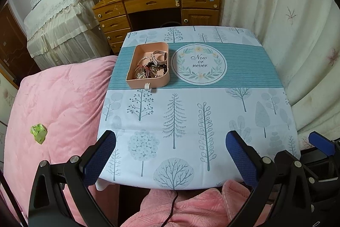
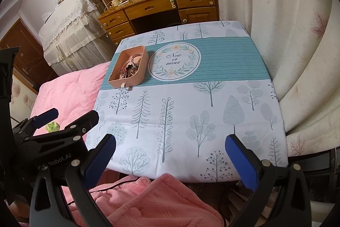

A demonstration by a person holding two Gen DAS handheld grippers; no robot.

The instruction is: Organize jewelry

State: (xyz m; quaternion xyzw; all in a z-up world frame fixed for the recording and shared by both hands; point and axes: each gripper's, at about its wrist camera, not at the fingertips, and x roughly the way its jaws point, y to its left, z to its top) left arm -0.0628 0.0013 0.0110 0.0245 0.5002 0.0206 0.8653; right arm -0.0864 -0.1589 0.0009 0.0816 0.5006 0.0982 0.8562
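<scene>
A pink open box (image 1: 148, 79) (image 2: 131, 80) stands at the far left of the table. It holds a tangle of jewelry (image 1: 148, 70) (image 2: 128, 71): a pale watch (image 1: 159, 56), a pearl string and bangles. My left gripper (image 1: 171, 153) hangs open over the table's near edge, nothing between its blue pads. My right gripper (image 2: 170, 155) is also open and empty at the near edge, to the right of the left one. In the right wrist view the left gripper (image 2: 65, 116) shows at the left.
The small table wears a tree-print cloth (image 1: 191, 112) (image 2: 191, 116) with a round "Now or never" print (image 1: 199, 64) (image 2: 174, 64). A pink quilt (image 1: 55, 103) lies left with a green scrap (image 1: 38, 133) on it. A wooden desk (image 1: 157, 5) stands beyond, curtains (image 1: 286, 14) to the right.
</scene>
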